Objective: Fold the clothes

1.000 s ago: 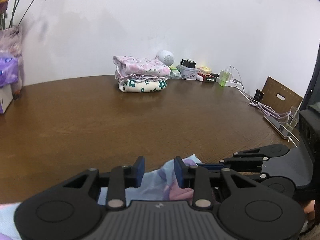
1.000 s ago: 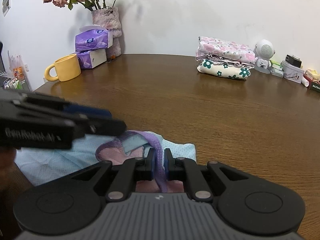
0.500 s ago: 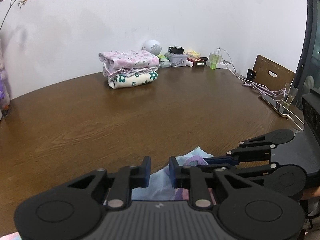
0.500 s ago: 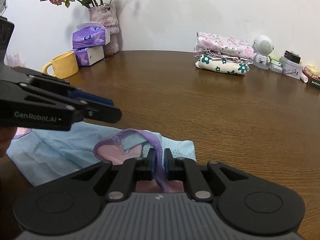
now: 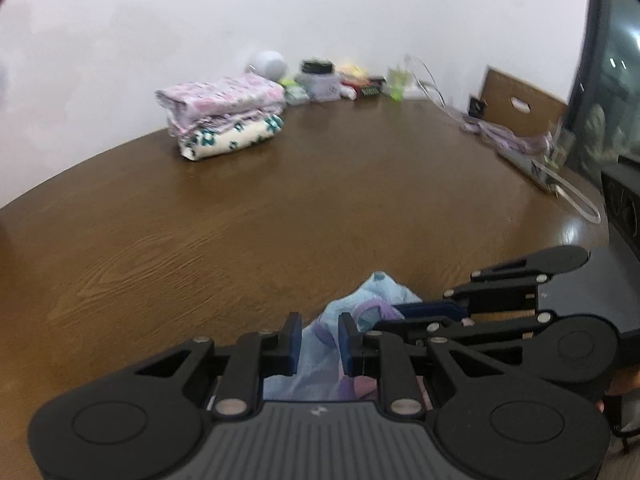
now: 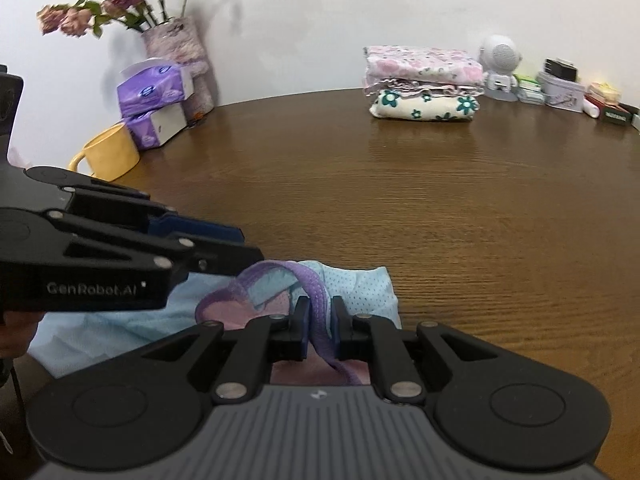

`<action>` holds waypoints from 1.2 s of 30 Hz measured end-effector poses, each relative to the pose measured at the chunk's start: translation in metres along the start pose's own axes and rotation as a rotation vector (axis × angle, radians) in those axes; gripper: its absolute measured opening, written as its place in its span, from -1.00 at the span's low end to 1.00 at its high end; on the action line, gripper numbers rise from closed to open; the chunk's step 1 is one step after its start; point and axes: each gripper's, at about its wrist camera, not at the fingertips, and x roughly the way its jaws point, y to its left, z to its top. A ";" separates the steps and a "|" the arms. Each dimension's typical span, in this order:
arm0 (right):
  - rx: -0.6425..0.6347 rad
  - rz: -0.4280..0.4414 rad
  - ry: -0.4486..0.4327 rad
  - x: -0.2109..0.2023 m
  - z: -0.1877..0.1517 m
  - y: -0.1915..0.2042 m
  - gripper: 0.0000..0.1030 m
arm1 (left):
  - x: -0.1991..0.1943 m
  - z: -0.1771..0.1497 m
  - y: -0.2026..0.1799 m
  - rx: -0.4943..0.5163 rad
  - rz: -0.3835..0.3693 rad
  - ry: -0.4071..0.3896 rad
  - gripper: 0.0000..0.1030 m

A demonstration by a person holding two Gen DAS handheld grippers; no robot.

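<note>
A light blue garment (image 6: 356, 288) with a purple trim band (image 6: 316, 316) and pink lining lies at the near edge of the brown table (image 6: 440, 208). My right gripper (image 6: 320, 324) is shut on the purple trim. My left gripper (image 5: 319, 340) has its jaws a little apart over the blue cloth (image 5: 320, 360), right next to the right gripper (image 5: 432, 312). In the right wrist view the left gripper (image 6: 240, 252) comes in from the left, its tips at the trim loop.
A stack of folded floral clothes (image 6: 424, 84) (image 5: 224, 112) lies at the table's far side. A yellow mug (image 6: 108, 156), purple tissue packs (image 6: 156, 100) and a flower vase (image 6: 180, 64) stand far left. Small items (image 5: 332, 80), cables (image 5: 504, 136) and a phone (image 5: 528, 168) are far right.
My left gripper has swung right and moved in beside the right gripper, its jaws a bit narrower than a second ago. The right gripper keeps its hold and has lifted the trim slightly.
</note>
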 end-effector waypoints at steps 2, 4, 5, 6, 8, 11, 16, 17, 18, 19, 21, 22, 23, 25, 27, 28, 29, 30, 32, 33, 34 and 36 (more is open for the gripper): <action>0.025 -0.010 -0.007 -0.001 -0.002 0.001 -0.79 | 0.001 0.005 0.001 0.054 -0.005 0.034 -0.65; 0.041 -0.022 -0.021 -0.003 -0.003 0.002 -0.79 | 0.005 0.007 0.001 0.116 -0.008 0.046 -0.65; 0.048 -0.027 -0.029 -0.004 -0.004 0.003 -0.79 | 0.006 0.009 0.001 0.146 -0.010 0.052 -0.65; 0.054 -0.033 -0.036 -0.004 -0.005 0.003 -0.79 | 0.009 0.010 0.002 0.166 -0.014 0.055 -0.67; 0.060 -0.043 -0.047 -0.006 -0.006 0.005 -0.79 | 0.016 0.013 0.004 0.192 -0.031 0.062 -0.76; 0.057 -0.065 -0.047 -0.006 -0.007 0.008 -0.79 | 0.028 0.014 0.007 0.236 -0.052 0.068 -0.81; 0.064 -0.101 -0.053 -0.007 -0.007 0.013 -0.79 | 0.040 0.009 0.009 0.282 -0.142 0.062 -0.84; 0.065 -0.108 -0.055 -0.007 -0.007 0.015 -0.79 | 0.042 0.008 0.009 0.293 -0.150 0.059 -0.86; 0.068 -0.117 -0.056 -0.007 -0.006 0.015 -0.78 | 0.043 0.006 0.008 0.304 -0.158 0.055 -0.86; 0.070 -0.127 -0.058 -0.007 -0.005 0.017 -0.78 | 0.043 0.006 0.009 0.303 -0.168 0.052 -0.86; 0.075 -0.143 -0.060 -0.006 -0.003 0.019 -0.78 | 0.043 0.005 0.010 0.300 -0.188 0.046 -0.86; 0.081 -0.151 -0.058 -0.005 -0.001 0.021 -0.78 | 0.042 0.004 0.010 0.302 -0.192 0.042 -0.86; 0.087 -0.159 -0.056 -0.004 0.001 0.022 -0.78 | 0.042 0.004 0.011 0.304 -0.194 0.038 -0.86; 0.098 -0.175 -0.052 -0.002 0.005 0.024 -0.78 | 0.042 0.003 0.011 0.308 -0.199 0.030 -0.86; 0.113 -0.186 -0.044 0.000 0.007 0.025 -0.75 | 0.041 0.002 0.011 0.305 -0.209 0.022 -0.87; 0.120 -0.191 -0.039 0.001 0.009 0.025 -0.75 | 0.041 0.001 0.012 0.302 -0.213 0.020 -0.87; 0.128 -0.196 -0.034 0.002 0.010 0.025 -0.74 | 0.041 0.001 0.012 0.300 -0.216 0.018 -0.87; 0.131 -0.201 -0.034 0.002 0.010 0.025 -0.72 | 0.041 0.002 0.012 0.298 -0.220 0.015 -0.87; 0.131 -0.210 -0.035 0.001 0.009 0.025 -0.72 | 0.042 0.002 0.012 0.303 -0.224 0.015 -0.87; 0.132 -0.214 -0.035 0.001 0.009 0.025 -0.72 | 0.043 0.002 0.011 0.307 -0.224 0.014 -0.87; 0.133 -0.215 -0.034 0.000 0.008 0.024 -0.72 | 0.044 0.002 0.011 0.312 -0.224 0.014 -0.87; 0.133 -0.214 -0.035 0.000 0.008 0.023 -0.72 | 0.046 0.003 0.010 0.310 -0.225 0.015 -0.87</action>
